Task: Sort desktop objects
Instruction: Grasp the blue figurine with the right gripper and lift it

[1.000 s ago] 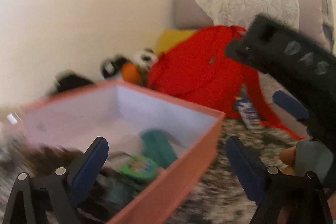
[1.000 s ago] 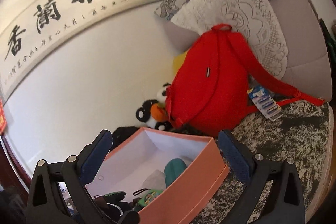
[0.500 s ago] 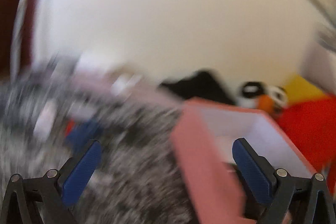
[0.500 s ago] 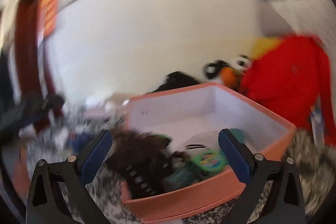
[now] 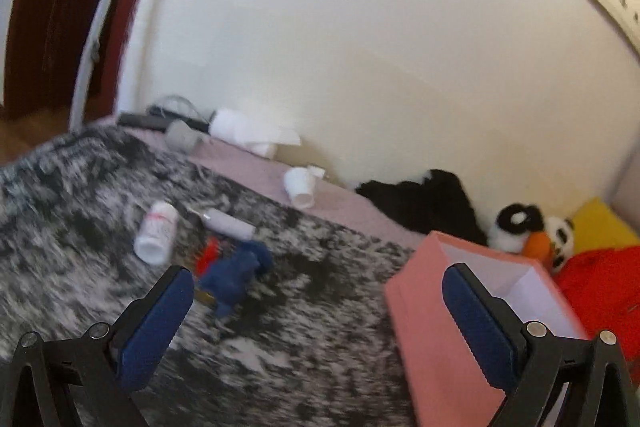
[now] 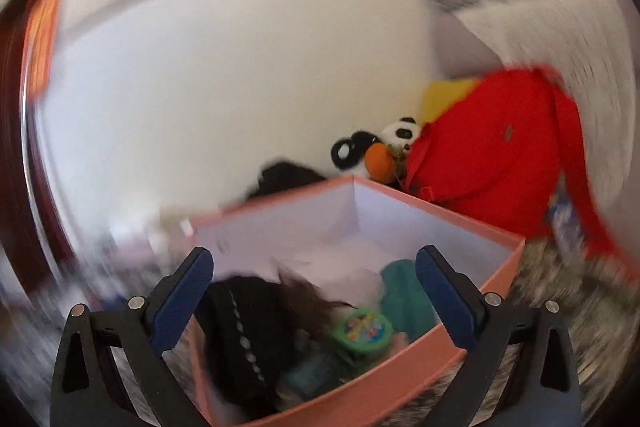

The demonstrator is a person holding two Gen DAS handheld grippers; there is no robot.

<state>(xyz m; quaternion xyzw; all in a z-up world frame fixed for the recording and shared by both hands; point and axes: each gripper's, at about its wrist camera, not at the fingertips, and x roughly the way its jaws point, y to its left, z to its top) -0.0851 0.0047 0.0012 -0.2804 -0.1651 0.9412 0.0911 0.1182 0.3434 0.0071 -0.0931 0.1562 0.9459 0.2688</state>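
Toys wait on the speckled blanket [image 5: 100, 267]: blue toy [image 5: 236, 273] lies near its middle, beside the pink box [image 5: 436, 311]. Left tool [image 5: 316, 319] is open and empty; lower it around the toy. Right tool [image 6: 314, 297], open too, hangs above the box.

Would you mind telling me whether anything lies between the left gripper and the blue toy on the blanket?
Nothing visible does. The left gripper is open and empty, and the blue toy lies just ahead, near its left finger, with only bare blanket between. A white bottle and a red item lie close beside the toy, not in front.
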